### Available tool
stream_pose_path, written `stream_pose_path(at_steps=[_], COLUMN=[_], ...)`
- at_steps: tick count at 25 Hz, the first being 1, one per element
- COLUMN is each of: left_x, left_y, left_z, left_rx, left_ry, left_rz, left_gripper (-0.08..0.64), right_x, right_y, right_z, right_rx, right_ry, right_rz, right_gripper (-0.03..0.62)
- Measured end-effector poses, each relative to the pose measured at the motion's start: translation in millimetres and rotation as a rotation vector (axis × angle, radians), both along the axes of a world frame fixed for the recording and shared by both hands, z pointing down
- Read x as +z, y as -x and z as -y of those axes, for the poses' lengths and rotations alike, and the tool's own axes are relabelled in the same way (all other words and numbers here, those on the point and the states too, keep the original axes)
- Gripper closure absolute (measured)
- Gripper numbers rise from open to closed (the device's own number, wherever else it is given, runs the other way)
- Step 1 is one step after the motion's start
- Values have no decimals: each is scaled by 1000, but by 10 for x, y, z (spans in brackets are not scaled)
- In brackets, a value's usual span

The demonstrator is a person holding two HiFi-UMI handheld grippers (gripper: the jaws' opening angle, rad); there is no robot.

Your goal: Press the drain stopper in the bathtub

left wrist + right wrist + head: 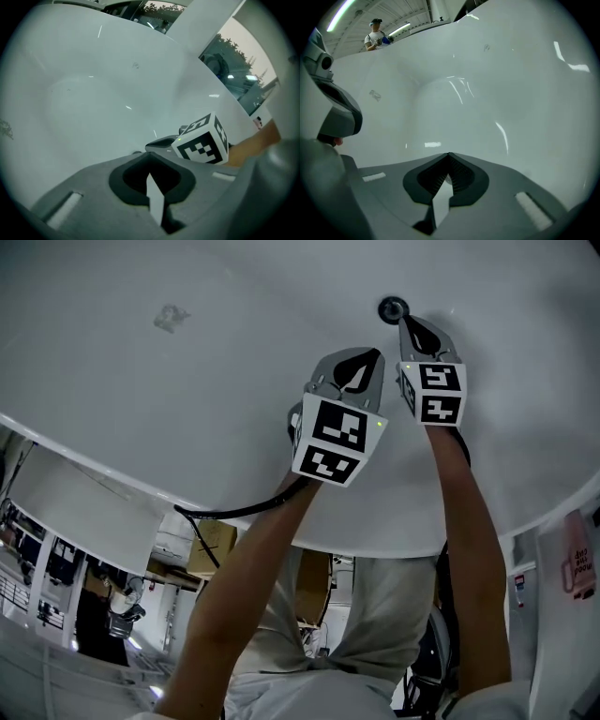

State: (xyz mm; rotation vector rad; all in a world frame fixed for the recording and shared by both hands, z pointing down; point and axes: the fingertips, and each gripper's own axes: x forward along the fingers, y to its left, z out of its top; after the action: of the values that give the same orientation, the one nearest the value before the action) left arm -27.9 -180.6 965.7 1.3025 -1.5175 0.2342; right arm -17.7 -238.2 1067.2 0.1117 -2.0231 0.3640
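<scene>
The white bathtub [187, 381] fills the head view. A small dark round drain stopper [392, 308] sits on its floor at the top right. My right gripper [406, 324] is shut, and its tip points at the stopper's near edge, touching it or just short of it. My left gripper [372, 356] is shut and empty. It hangs just left of the right one and a little back from the stopper. The left gripper view shows shut jaws [148, 158] and the right gripper's marker cube [202, 140]. In the right gripper view the shut jaws [449, 157] hide the stopper.
A grey smudge [171, 318] marks the tub surface at the upper left. The tub rim [94, 470] curves below my arms, with a black cable [234, 512] over it. Cardboard boxes [211, 549] lie beyond. A person [376, 35] stands far off.
</scene>
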Motion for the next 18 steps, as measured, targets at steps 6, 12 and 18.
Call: stream_pose_path(at_steps=[6,12,18], left_x=[257,560,728], left_y=[-26,-101,-57], left_z=[-77,-4,30], left_rx=[44,98,80], left_ry=[30,74,91], left_rz=[4,-1,-14], left_gripper=[558,558,558], right_x=[362,672,852], right_y=[-4,-123,-74], right_z=[-102,-20,-47], right_rx=[-48,-51,-83], right_ry=[26,60,106], right_rz=[-64,-130,-179], right_gripper=[588,588,588])
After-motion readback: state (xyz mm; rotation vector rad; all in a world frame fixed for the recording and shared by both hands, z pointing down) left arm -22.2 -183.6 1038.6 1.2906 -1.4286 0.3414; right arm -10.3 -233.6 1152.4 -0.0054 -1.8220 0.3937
